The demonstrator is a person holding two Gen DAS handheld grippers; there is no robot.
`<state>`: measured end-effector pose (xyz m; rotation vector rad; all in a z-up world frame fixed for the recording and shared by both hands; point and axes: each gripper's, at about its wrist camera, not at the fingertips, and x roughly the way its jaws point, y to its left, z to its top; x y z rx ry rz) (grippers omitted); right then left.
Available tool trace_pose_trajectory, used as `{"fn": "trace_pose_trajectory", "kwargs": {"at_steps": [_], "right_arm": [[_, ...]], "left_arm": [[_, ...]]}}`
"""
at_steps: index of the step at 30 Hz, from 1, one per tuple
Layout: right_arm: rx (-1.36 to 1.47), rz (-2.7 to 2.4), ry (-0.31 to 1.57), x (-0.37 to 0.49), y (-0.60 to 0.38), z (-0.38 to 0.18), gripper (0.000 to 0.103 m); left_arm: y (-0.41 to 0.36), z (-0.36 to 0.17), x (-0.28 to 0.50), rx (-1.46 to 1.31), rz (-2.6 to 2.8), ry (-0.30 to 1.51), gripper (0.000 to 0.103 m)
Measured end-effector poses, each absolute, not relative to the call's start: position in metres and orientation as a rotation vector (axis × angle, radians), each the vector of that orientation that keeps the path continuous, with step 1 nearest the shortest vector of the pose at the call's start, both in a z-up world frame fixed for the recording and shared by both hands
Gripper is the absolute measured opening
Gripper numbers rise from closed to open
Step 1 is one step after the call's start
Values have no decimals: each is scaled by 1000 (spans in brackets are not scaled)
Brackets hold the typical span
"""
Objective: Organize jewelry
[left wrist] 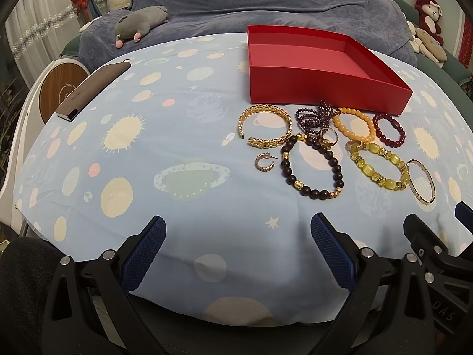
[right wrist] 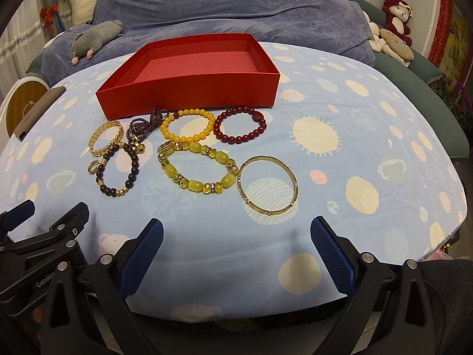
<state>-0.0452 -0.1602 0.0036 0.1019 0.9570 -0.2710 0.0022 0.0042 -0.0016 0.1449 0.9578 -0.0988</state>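
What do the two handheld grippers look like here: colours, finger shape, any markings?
Both match: black plastic frames with silver rivets, and two flat fingers faced with blue cross-hatched pads. In the right wrist view the left gripper shows white lettering, "GenRo", then cut off; the right gripper shows none. The left wrist view shows the right frame stamped "DAS". Dark fabric sits at the frame corners.

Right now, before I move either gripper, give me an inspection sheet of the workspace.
Surface: planet-print cloth, lightly wrinkled.
Job's things: red box open, nothing inside; gold bangle, yellow-green bracelet, orange bracelet, dark red bracelet, dark bead bracelet, gold cuff, purple strand, small hoop lie before it.
Clutter: brown case at left edge.
Grippers: left gripper and right gripper open, empty.
Cables: nothing seen.
Surroundings: blue blanket, plush toys.
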Motion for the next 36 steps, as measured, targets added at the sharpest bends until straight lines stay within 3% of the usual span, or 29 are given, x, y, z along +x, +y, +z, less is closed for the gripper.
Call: {"fn": "trace_pose_trajectory", "kwargs": {"at_steps": [36], "right_arm": [[82,-260,950,-41,-158,6,96]], "left_arm": [[7,3,6,105,-126,961,94]]}}
